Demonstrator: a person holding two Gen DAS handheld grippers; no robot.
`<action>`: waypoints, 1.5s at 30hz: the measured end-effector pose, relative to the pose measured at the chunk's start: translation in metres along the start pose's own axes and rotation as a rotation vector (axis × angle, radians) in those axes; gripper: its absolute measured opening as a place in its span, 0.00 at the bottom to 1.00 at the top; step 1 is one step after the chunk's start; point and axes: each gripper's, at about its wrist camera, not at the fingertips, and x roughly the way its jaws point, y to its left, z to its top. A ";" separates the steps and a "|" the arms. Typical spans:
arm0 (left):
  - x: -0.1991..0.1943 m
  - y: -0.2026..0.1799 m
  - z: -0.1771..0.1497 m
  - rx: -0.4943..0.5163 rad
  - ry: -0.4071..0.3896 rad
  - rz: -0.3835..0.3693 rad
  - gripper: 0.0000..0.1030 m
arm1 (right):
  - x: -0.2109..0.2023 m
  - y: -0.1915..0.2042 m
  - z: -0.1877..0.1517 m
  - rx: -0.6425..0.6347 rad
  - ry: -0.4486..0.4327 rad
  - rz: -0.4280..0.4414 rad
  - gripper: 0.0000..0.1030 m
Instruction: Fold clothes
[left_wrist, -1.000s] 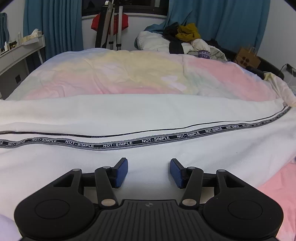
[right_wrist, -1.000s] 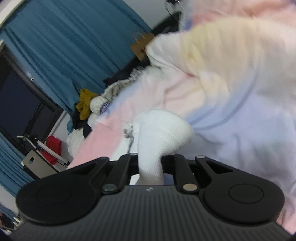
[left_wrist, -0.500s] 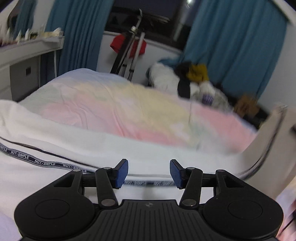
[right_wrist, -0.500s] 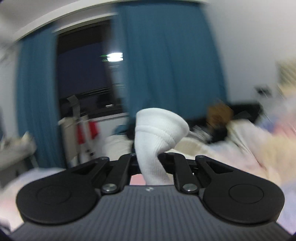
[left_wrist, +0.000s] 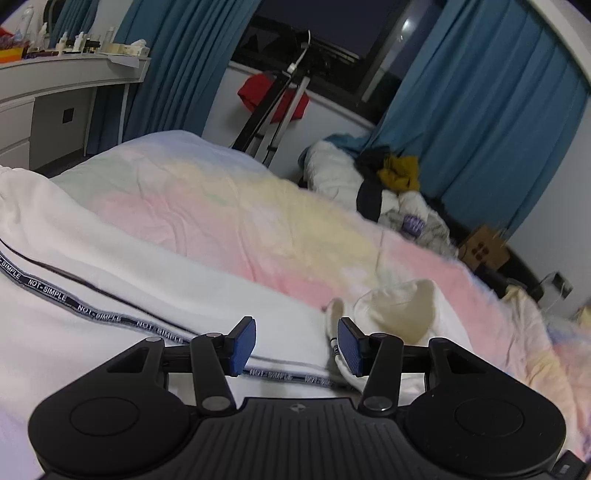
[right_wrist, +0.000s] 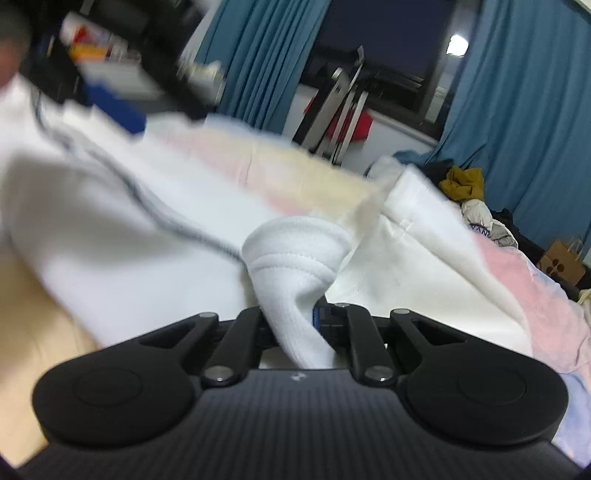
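Two claws, two states — the right claw (right_wrist: 304, 325) grips the white trousers' (left_wrist: 110, 295) cuff (right_wrist: 295, 251), swung in a second over the bed (left_wrist: 258, 206) onto the leg; left claw (left_wrist: 291, 345) gapes wide, empty — fold halfway made.
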 end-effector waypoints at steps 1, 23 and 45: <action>-0.002 0.003 0.002 -0.015 -0.010 -0.007 0.50 | -0.004 -0.001 0.005 0.006 -0.030 -0.001 0.12; 0.001 0.006 -0.001 -0.031 -0.019 -0.155 0.52 | -0.056 0.027 0.015 -0.002 0.041 0.423 0.74; 0.074 -0.001 0.001 -0.140 0.197 -0.401 0.61 | -0.026 -0.001 0.015 0.165 0.088 0.396 0.11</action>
